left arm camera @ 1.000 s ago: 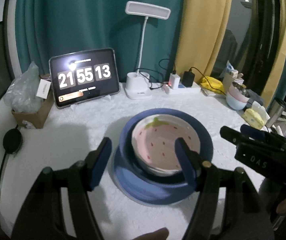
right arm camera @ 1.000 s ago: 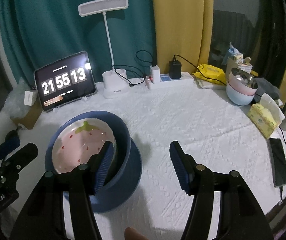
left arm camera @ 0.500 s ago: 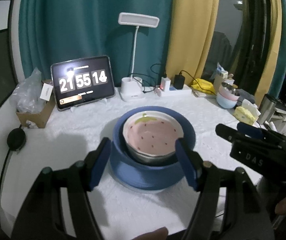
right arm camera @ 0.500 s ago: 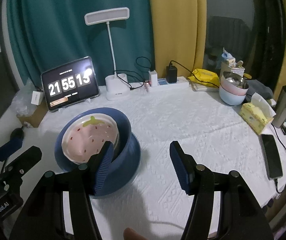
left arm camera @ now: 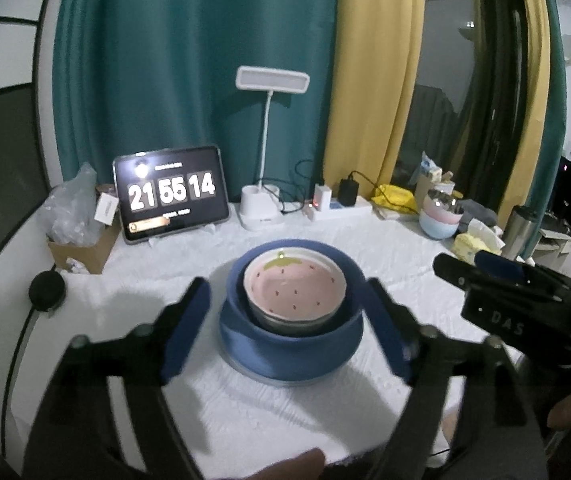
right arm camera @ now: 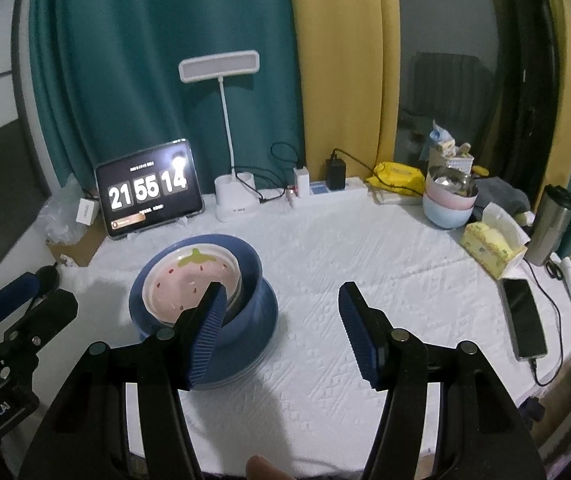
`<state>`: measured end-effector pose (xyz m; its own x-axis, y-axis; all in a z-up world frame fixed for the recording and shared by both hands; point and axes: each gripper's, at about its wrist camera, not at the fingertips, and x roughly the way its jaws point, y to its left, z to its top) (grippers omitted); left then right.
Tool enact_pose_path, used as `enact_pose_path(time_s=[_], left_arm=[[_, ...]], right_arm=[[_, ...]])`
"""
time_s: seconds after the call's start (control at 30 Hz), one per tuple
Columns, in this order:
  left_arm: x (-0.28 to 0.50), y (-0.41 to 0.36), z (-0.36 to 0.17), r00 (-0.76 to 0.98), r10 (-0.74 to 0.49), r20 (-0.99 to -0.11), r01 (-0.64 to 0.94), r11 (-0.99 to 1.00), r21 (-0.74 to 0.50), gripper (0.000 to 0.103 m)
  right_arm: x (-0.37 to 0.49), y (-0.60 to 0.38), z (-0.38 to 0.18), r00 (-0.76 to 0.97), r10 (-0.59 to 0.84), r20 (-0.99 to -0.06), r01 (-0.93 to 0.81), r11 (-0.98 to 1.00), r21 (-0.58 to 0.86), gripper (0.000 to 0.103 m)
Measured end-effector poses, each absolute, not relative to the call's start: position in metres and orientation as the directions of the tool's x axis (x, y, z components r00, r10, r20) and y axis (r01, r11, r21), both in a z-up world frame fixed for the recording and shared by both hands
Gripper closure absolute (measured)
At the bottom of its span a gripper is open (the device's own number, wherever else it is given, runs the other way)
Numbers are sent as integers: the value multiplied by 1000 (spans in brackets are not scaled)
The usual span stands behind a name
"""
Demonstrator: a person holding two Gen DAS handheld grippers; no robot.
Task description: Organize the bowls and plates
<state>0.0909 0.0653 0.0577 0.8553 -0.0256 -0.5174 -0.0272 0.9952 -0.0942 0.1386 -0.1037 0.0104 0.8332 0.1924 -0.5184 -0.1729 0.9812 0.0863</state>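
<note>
A pink strawberry-pattern bowl [left arm camera: 294,286] sits nested in a blue bowl [left arm camera: 289,344] on a blue plate [left arm camera: 293,380] on the white tablecloth. The stack also shows in the right wrist view: strawberry bowl [right arm camera: 181,280], blue bowl [right arm camera: 251,276], plate [right arm camera: 269,320]. My left gripper [left arm camera: 285,320] is open and empty, held back from the stack, which shows between its fingers. My right gripper [right arm camera: 281,320] is open and empty, to the right of the stack, its left finger [right arm camera: 205,332] in front of the bowl's rim.
At the back stand a tablet clock [left arm camera: 171,196], a desk lamp [left arm camera: 263,212], a power strip [left arm camera: 337,208] and a cardboard box [left arm camera: 85,248]. Stacked pastel bowls [right arm camera: 447,200], a tissue pack [right arm camera: 489,250], a steel tumbler [right arm camera: 549,224] and a phone [right arm camera: 525,316] sit on the right.
Both grippers have pulled back and up from the stacked bowls, so the stack looks smaller and farther away. Both stay open and empty. The clock moved from 21:55:13 to 21:55:14.
</note>
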Motion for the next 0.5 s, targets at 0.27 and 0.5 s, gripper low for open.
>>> enact_pose_path(time_s=[0.27, 0.5], left_arm=[[73, 65, 78, 882, -21, -470, -29, 995, -99, 16], [64, 62, 94, 897, -17, -442, -30, 995, -98, 16]], right_arm=[[120, -109, 26, 857, 192, -478, -172, 981, 85, 41], [102, -117, 43, 881, 191, -432, -170, 982, 88, 41]])
